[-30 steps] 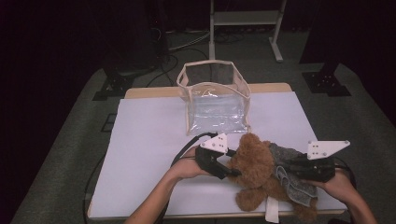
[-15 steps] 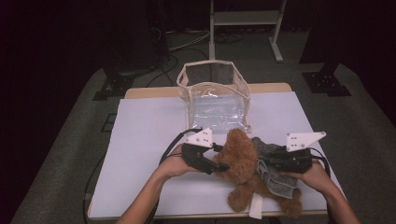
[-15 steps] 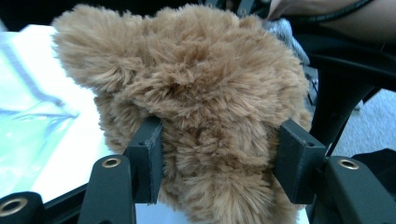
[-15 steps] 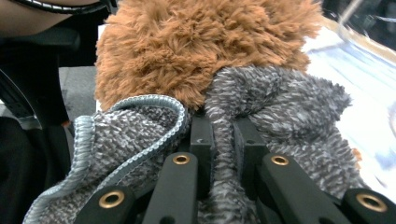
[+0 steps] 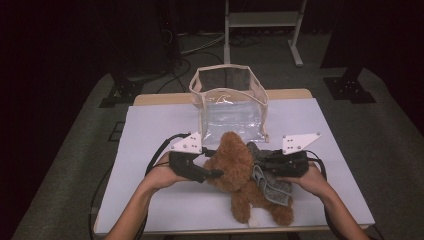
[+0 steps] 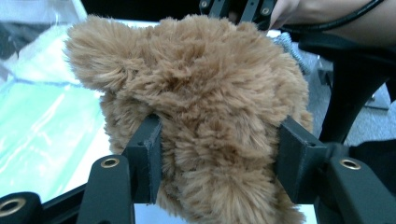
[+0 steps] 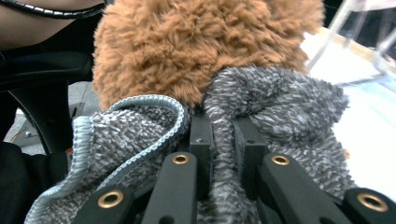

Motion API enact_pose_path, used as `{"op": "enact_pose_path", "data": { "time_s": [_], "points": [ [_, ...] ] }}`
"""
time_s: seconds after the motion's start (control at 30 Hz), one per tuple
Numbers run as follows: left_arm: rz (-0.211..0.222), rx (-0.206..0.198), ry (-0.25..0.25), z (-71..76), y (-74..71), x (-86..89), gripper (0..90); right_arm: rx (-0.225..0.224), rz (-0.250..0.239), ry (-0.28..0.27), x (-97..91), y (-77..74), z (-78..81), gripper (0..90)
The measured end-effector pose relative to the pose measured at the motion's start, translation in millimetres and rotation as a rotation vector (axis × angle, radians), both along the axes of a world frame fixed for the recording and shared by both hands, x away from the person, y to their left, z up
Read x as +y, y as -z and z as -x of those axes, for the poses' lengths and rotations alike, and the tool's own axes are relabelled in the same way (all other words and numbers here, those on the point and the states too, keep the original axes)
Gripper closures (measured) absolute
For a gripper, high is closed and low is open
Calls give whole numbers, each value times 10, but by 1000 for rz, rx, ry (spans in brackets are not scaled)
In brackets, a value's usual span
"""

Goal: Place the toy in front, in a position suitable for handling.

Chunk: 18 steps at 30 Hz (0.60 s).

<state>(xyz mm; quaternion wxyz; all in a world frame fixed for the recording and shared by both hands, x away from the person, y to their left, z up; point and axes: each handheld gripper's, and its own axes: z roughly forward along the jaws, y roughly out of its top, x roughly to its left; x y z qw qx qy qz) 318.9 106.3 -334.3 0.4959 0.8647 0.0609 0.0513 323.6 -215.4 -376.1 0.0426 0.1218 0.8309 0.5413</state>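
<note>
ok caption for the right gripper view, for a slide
Right gripper shut on the grey garment of a brown teddy bear.

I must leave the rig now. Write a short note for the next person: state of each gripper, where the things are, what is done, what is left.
Left gripper: shut on the brown teddy bear, jaws pressing into the fur at both sides.
Right gripper: shut on a fold of the grey knitted garment that the bear wears.
The bear is at the near middle of the white table. The clear bag stands open just behind it, apart from it.
Done: both grips are secure.
Left: probably to carry the bear forward into the bag, then release.
</note>
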Motion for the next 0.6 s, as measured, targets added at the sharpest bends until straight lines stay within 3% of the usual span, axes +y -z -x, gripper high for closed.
{"op": "enact_pose_path", "data": {
  "time_s": [0.07, 0.2, 0.37, 0.53, 0.6],
  "points": [
    [8, -13, 3, 6, -39, -73, 397, -8, 7, 15, -85, -27, 28, 799],
    [-26, -57, 15, 15, -123, -235, 390, -16, 25, 38, -285, -126, 91, 797],
    [-19, -81, 39, 18, -192, -398, 386, -41, 48, 57, -483, -388, 156, 797],
    [-22, -100, 61, 19, -268, -519, 386, -81, 48, 39, -479, -725, 181, 797],
    [-20, -106, 66, 20, -289, -571, 386, -110, 71, 14, -408, -876, 176, 797]
  ]
}}
